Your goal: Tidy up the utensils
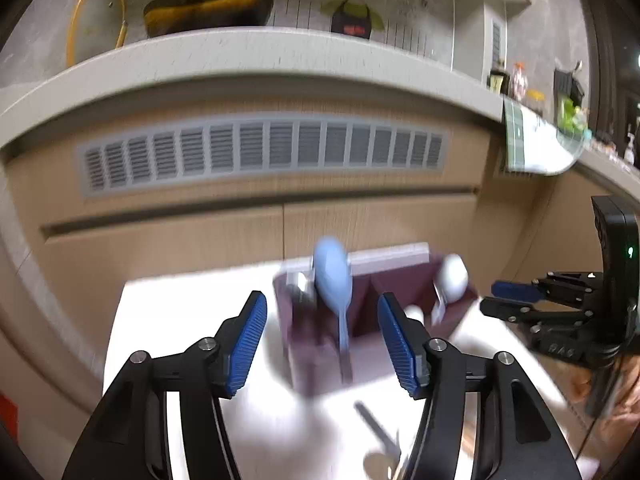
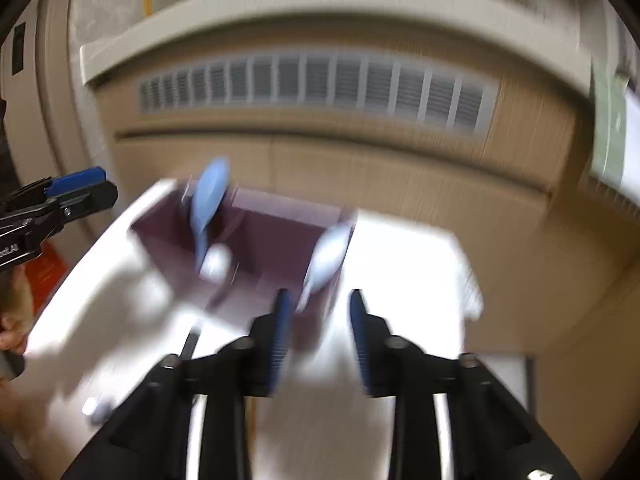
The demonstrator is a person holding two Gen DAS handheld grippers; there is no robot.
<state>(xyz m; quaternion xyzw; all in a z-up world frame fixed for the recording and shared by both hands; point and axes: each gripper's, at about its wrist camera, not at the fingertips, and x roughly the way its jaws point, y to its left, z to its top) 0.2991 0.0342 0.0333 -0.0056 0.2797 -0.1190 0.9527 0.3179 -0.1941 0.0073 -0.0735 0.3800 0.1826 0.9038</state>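
A dark maroon utensil holder (image 1: 316, 344) with compartments stands on a white table (image 1: 180, 312). A blue spoon (image 1: 332, 276) stands upright in it, a pale spoon (image 1: 452, 276) leans at its right end. My left gripper (image 1: 322, 340) is open and empty just in front of the holder. The right gripper (image 1: 496, 298) shows at the right edge. In the blurred right wrist view my right gripper (image 2: 320, 332) is open and empty near the holder (image 2: 276, 240), close to the pale spoon (image 2: 328, 256); the blue spoon (image 2: 208, 196) stands at the left.
A dark-handled utensil (image 1: 380, 432) lies on the table near the front; it also shows in the right wrist view (image 2: 190, 344). A wooden cabinet with a grey vent (image 1: 260, 152) rises behind the table. A counter (image 1: 240, 52) runs above it.
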